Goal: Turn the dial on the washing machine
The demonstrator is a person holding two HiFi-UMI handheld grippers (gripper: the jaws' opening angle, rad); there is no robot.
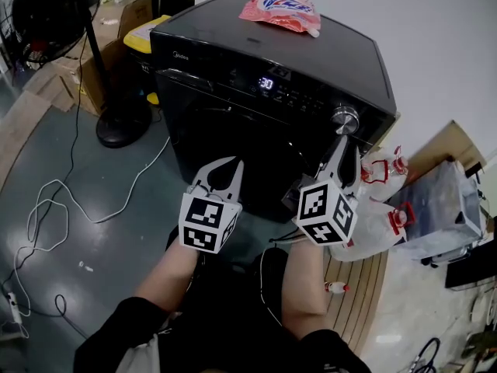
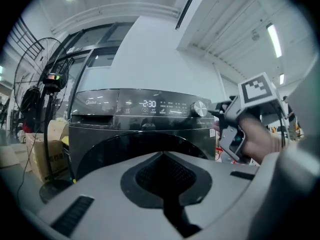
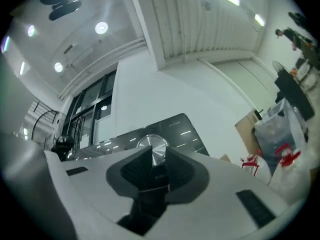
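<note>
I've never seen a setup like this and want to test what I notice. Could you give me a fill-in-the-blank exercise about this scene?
1. The display on the washing machine reads ____.
2. The right gripper has its jaws on the silver ____.
3. The pink bag lies on ____ of the machine.
4. The left gripper holds ____.
Missing words: 2:30; dial; top; nothing.

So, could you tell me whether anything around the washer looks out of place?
A crumpled pink bag lies on the washer, and loose cable sprawls across the floor beside it. Nothing looks spilled or damaged.
</note>
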